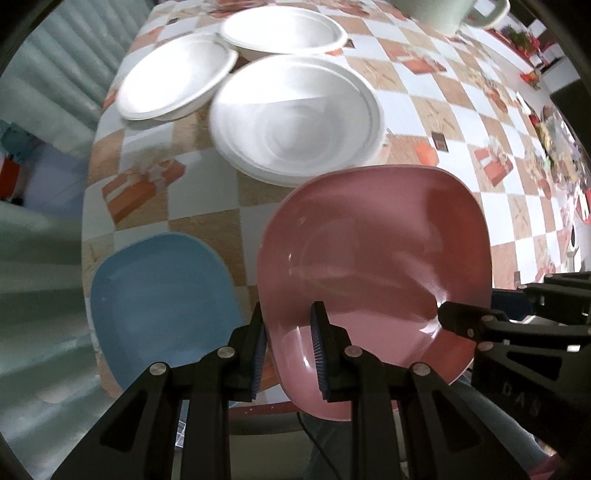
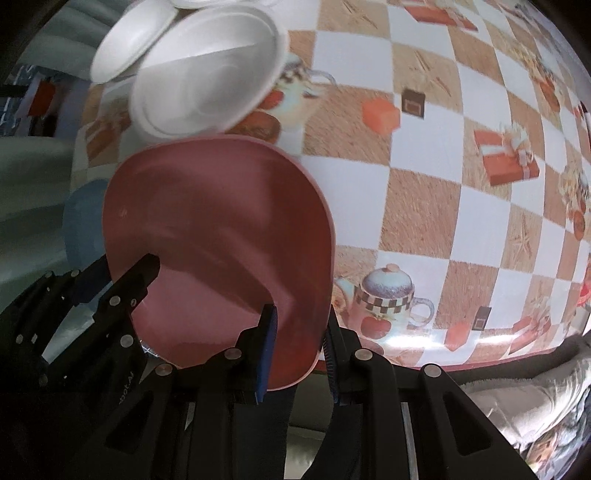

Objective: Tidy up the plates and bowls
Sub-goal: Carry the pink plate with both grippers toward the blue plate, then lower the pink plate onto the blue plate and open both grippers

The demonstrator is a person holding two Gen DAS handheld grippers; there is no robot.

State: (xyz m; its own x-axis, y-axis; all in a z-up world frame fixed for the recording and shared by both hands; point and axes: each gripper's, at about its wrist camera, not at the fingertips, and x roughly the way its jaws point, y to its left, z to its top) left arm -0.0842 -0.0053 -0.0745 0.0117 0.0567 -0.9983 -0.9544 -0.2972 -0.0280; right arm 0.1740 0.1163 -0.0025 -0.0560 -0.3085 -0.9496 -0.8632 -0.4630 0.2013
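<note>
The worktop (image 1: 436, 96) wore a checkered cloth printed with gift boxes and teapots (image 2: 388, 295). A pale green mug (image 1: 450, 13) stood at its far edge.

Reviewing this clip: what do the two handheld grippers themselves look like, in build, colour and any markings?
Both the left gripper and the right gripper are matte black linkage frames with silver round pivot pins and triangular cut-outs. Each finger carries a ribbed blue pad. Faint embossed lettering shows on both bodies, too blurred to read surely. A thin dark cable hangs below the left gripper. No sleeves are visible.
</note>
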